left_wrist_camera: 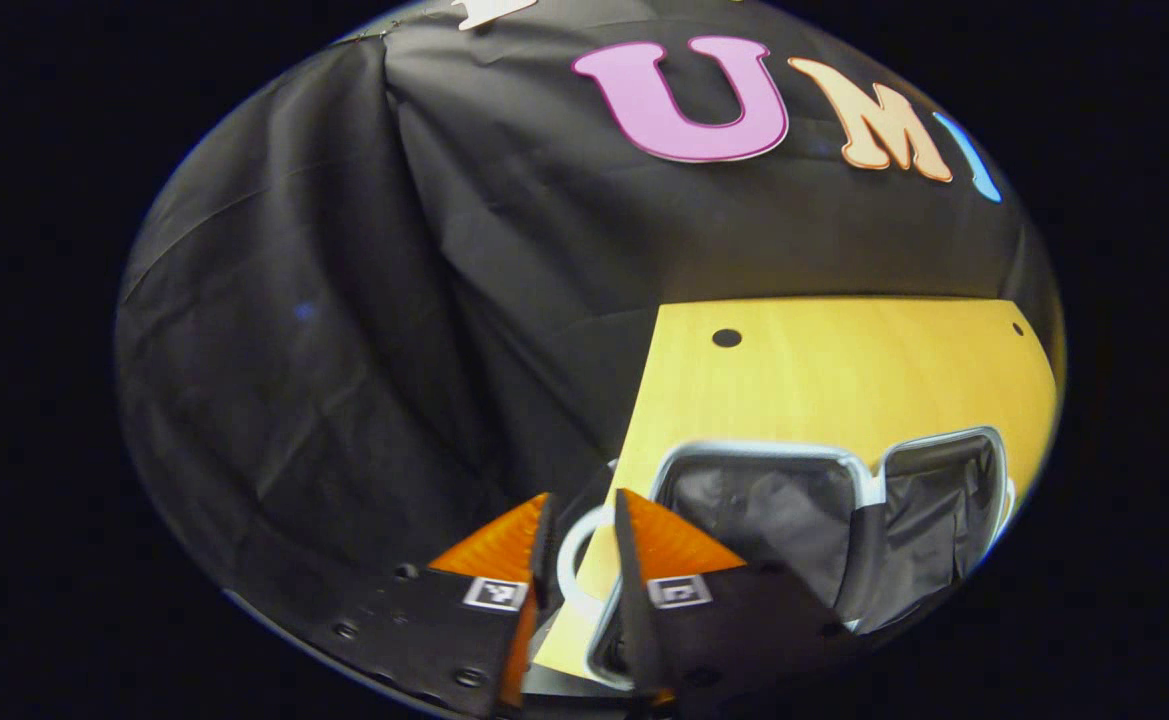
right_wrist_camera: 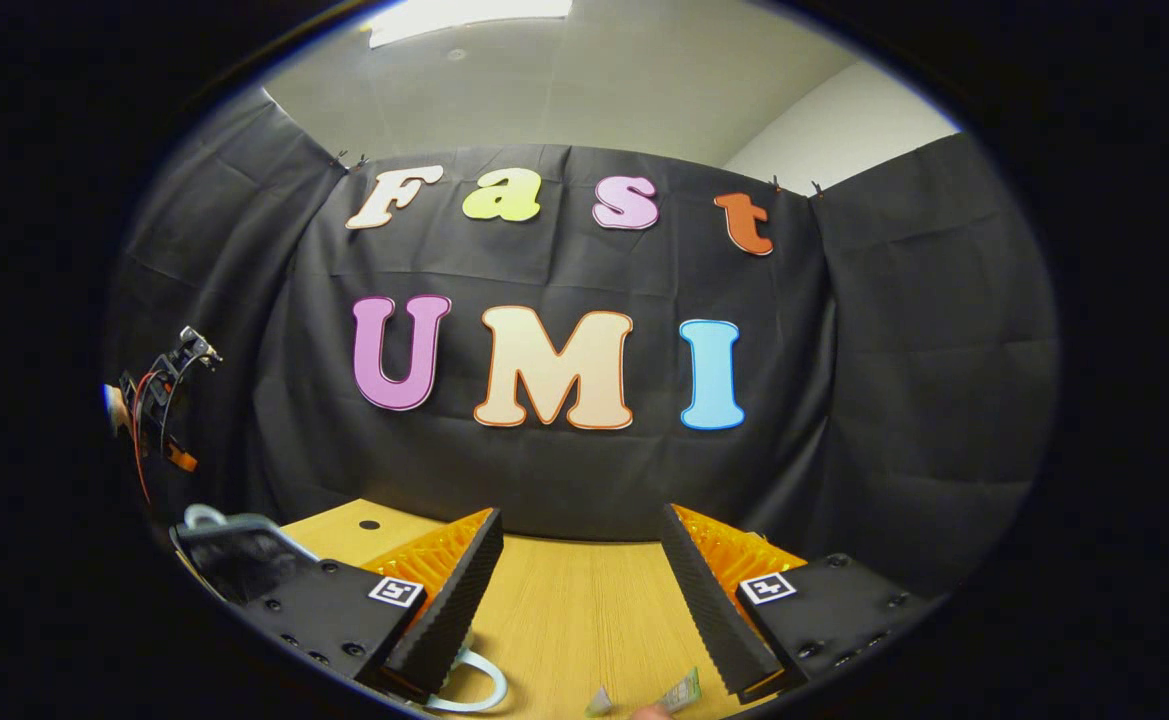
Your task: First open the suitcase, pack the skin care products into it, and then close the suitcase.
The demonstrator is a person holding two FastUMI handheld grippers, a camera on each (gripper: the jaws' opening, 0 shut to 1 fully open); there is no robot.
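We count one open suitcase [left_wrist_camera: 824, 510] with dark fabric lining and a silver-grey rim, one pale wooden table [left_wrist_camera: 824, 370], and two small foil-like sachets [right_wrist_camera: 682, 692] at the table's near edge.

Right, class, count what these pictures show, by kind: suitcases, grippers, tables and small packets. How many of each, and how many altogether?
Suitcase: 1
Grippers: 2, the left gripper and the right gripper
Table: 1
Small packets: 2
Total: 6
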